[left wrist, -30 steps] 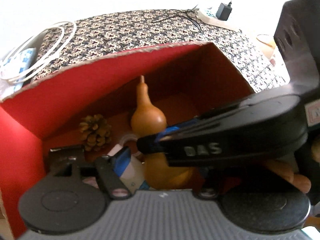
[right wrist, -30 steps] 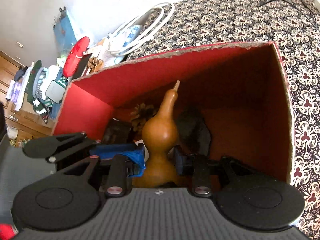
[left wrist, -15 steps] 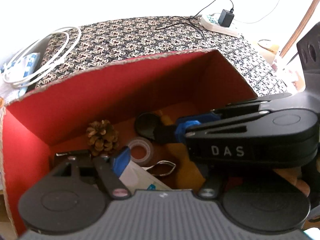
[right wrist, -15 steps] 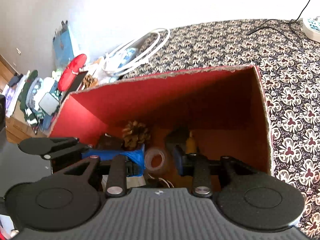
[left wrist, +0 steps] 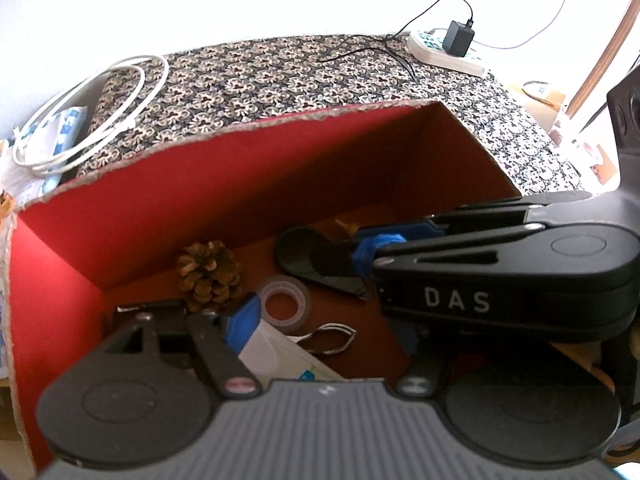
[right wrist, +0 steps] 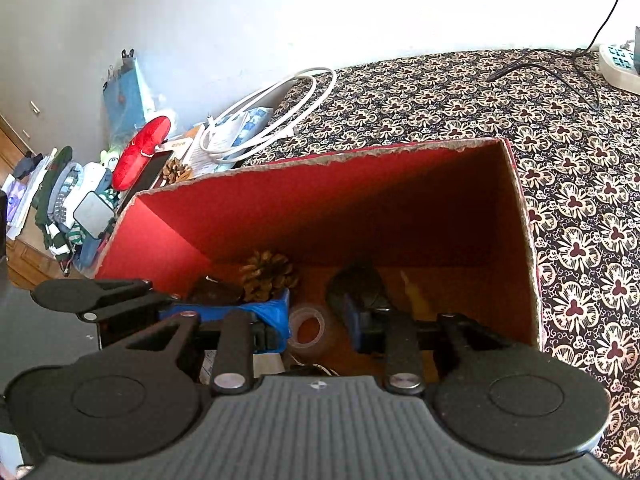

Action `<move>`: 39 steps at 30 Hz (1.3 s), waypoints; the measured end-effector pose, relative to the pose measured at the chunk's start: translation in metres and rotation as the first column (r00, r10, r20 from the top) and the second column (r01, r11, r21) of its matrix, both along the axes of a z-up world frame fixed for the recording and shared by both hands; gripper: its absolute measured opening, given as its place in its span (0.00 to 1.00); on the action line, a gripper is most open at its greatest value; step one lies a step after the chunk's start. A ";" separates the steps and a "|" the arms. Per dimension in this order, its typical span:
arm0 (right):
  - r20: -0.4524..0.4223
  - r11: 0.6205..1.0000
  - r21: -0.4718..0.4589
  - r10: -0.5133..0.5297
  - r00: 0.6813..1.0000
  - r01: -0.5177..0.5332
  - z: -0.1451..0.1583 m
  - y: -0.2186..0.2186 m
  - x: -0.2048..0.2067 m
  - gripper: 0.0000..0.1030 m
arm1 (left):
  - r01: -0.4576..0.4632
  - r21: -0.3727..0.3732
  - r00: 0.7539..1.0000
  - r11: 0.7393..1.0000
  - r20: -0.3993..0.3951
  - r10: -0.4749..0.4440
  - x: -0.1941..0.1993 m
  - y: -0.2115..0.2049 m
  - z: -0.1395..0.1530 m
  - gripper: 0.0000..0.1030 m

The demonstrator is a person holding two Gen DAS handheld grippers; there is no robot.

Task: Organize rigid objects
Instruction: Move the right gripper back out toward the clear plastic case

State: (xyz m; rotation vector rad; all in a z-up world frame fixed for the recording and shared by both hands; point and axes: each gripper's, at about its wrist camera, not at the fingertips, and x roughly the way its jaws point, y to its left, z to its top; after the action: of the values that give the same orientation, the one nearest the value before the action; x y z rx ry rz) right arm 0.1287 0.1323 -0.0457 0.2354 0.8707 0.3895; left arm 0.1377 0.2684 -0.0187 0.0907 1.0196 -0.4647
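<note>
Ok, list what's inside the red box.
Inside the red box: pine cone, tape roll, small scissors, a white carton, partly hidden gourd. Grippers cover the rest.

Both wrist cameras look steeply down, close, into one red box.

Black tool; blue finger pads; white "DAS" lettering
</note>
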 end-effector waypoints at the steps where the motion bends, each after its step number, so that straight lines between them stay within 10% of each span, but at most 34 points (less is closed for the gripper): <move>1: 0.001 1.000 0.000 -0.001 1.000 0.001 0.000 0.000 0.000 0.12 | -0.002 0.001 1.000 1.000 0.002 0.002 -0.001 -0.001 0.000 0.66; 23: 0.086 0.997 -0.005 -0.076 0.993 0.077 0.010 -0.008 -0.014 0.13 | -0.091 0.044 0.995 0.995 0.031 0.090 -0.006 0.001 0.004 0.66; 39: 0.087 0.981 0.094 -0.176 0.981 0.167 0.024 -0.027 -0.049 0.13 | -0.190 0.223 0.972 0.956 0.181 0.151 -0.042 -0.016 0.022 0.67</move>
State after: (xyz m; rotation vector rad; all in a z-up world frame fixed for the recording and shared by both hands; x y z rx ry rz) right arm 0.0799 0.1052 -0.0218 0.3667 0.7350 0.2751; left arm 0.0961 0.2524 0.0031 0.2500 0.9100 -0.1716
